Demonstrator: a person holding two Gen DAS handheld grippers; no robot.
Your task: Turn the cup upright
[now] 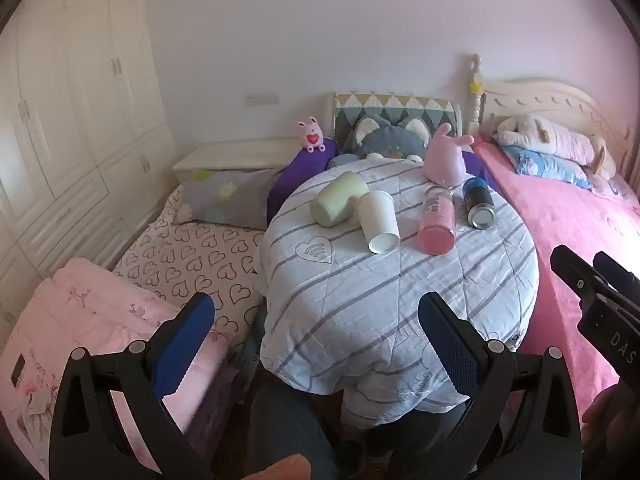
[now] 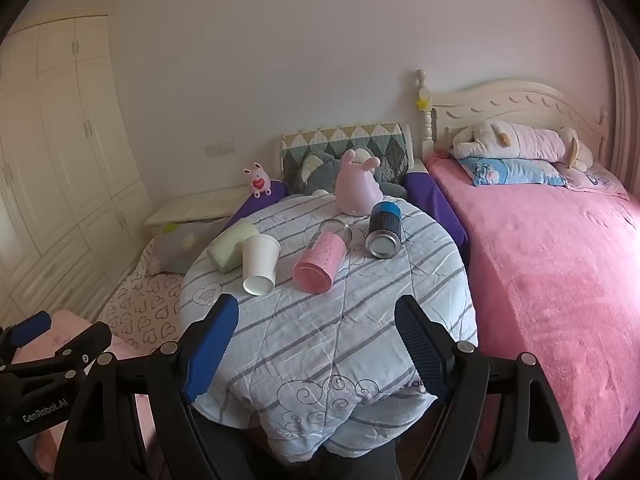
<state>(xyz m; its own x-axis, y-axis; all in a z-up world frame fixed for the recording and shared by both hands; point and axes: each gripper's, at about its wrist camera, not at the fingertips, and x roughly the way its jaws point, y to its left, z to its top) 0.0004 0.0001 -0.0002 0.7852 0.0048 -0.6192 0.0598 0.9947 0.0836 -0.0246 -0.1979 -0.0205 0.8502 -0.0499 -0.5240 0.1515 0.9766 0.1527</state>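
Right, I see the white paper cup (image 2: pixel 260 264) lying on its side on the round striped quilt-covered table (image 2: pixel 360 344), touching the pale green cup (image 2: pixel 230 250). My left gripper (image 1: pixel 316 344) and right gripper (image 2: pixel 318 346) both gape released, near the table's front edge.

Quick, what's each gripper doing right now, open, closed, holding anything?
Left gripper: open, holding nothing.
Right gripper: open, holding nothing.
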